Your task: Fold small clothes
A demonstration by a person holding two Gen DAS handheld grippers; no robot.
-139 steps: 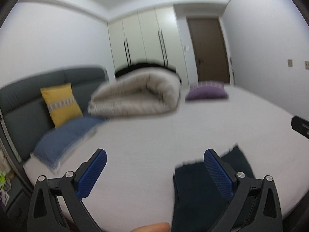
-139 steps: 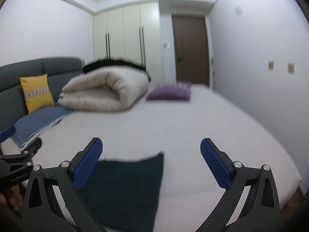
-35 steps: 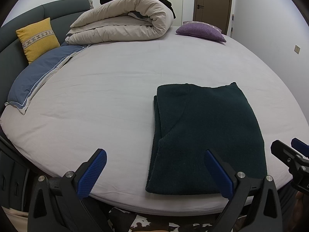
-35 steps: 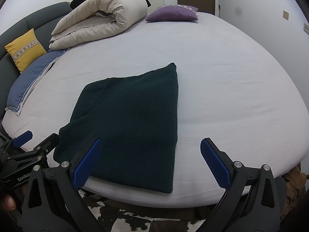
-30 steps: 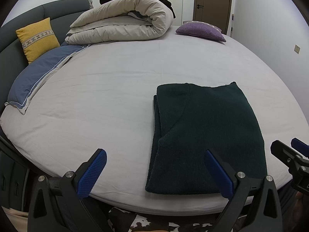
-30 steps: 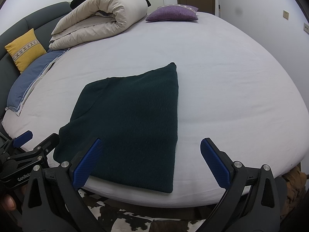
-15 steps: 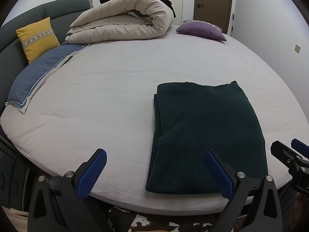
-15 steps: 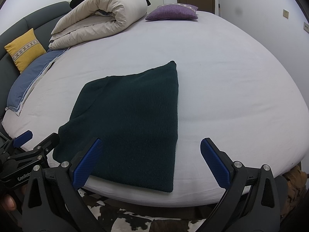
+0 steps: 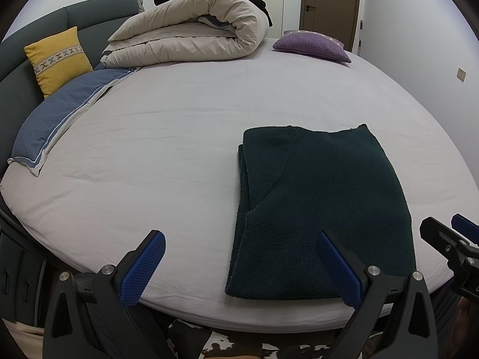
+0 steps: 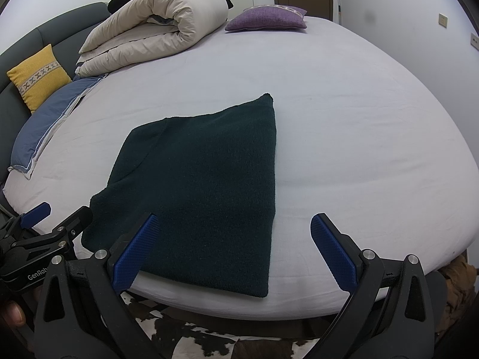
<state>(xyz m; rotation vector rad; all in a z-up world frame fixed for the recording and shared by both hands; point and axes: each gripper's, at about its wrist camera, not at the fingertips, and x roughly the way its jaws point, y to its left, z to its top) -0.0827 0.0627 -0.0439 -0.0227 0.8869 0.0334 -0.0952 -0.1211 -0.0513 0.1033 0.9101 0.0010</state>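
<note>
Dark green knit garment [image 9: 323, 209], already folded to a rectangle, lying flat at the near edge of the bed [image 9: 179, 137]. Left claw [image 9: 239, 269] and right claw [image 10: 230, 248] both hang wide and empty above that edge. Risk: pinching only the top layer would likely peel the fold open or drag the garment off the bed.

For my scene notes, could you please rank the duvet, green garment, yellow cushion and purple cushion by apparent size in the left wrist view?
1. Green garment, though nearest
2. Duvet
3. Yellow cushion and purple cushion: alike, unranked
</note>
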